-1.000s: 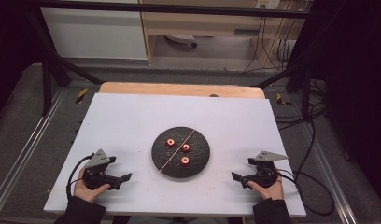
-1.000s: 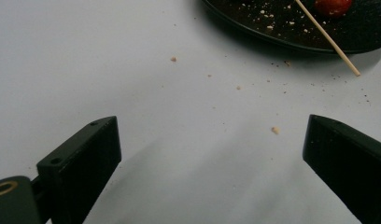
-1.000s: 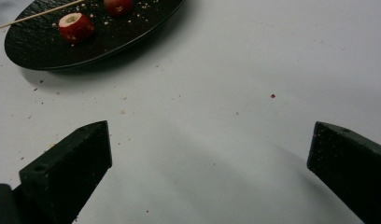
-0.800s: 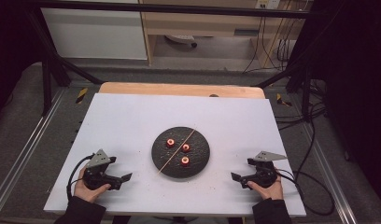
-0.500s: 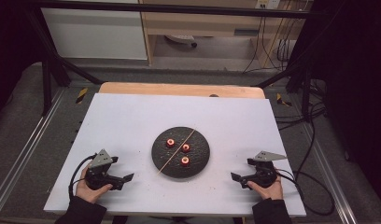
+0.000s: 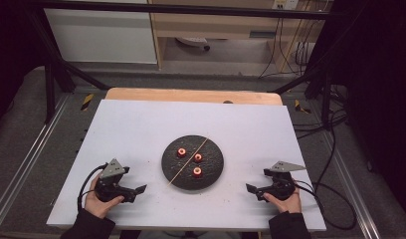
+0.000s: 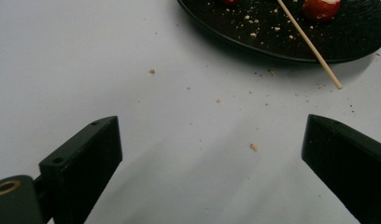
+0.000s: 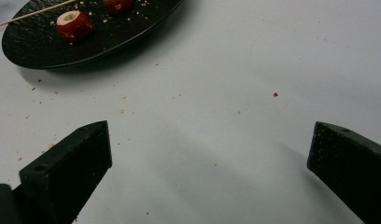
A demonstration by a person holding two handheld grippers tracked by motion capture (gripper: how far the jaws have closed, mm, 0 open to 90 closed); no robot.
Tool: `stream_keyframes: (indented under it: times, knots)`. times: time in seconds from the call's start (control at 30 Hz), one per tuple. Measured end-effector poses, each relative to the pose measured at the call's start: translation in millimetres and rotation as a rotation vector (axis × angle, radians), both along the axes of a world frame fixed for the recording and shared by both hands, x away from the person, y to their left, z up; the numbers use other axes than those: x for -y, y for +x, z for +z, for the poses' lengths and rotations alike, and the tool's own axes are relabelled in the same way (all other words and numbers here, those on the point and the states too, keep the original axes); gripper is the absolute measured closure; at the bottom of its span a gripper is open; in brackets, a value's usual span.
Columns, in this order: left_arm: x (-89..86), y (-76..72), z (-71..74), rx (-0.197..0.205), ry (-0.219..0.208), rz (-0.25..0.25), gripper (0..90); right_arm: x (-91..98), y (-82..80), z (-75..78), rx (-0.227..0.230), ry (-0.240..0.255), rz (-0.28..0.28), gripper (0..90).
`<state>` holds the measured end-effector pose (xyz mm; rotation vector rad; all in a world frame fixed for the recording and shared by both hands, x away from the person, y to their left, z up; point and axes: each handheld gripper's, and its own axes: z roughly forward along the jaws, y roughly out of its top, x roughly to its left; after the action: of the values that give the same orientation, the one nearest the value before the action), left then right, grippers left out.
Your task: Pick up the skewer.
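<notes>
A round black plate point(image 6: 211, 175) lies at the middle of the white table point(image 6: 141, 129). On it rest three red ring-shaped pieces point(image 6: 197, 172) and a thin wooden skewer point(image 6: 188, 161) that crosses it diagonally. My left gripper point(image 6: 136, 190) rests at the table's front left, open, with nothing between its jaws. My right gripper point(image 6: 252, 189) rests at the front right, also open and holding nothing. In the left gripper view the plate's rim point(image 7: 254, 46) and the skewer's tip point(image 7: 335, 85) lie ahead. The right gripper view has the plate point(image 8: 48, 51) at upper left with a red piece point(image 8: 73, 24) on it.
Small crumbs point(image 7: 253, 146) are scattered on the table around the plate. A wooden board edge point(image 6: 191, 95) runs along the table's far side. Cables point(image 6: 335, 149) trail off at the right, and black frame bars point(image 6: 56, 64) stand at the far left.
The left gripper has edged slightly to the right and toward the plate. The right gripper and the plate have stayed where they were.
</notes>
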<state>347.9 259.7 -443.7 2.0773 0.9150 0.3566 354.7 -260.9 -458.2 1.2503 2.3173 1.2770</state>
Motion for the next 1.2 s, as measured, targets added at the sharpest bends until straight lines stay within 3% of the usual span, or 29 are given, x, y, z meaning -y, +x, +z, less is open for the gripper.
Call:
stream_keyframes:
  times: [0.6,1.2]
  knots:
    - [19.6,1.5,18.1,-0.018,0.025,-0.005,5.4,0.7,0.1,1.1,0.002,0.007,-0.006,0.4]
    - [67.0,15.7,36.7,-0.043,0.096,-0.042,7.7,0.6,0.4,1.0,0.001,-0.001,-0.005,0.5]
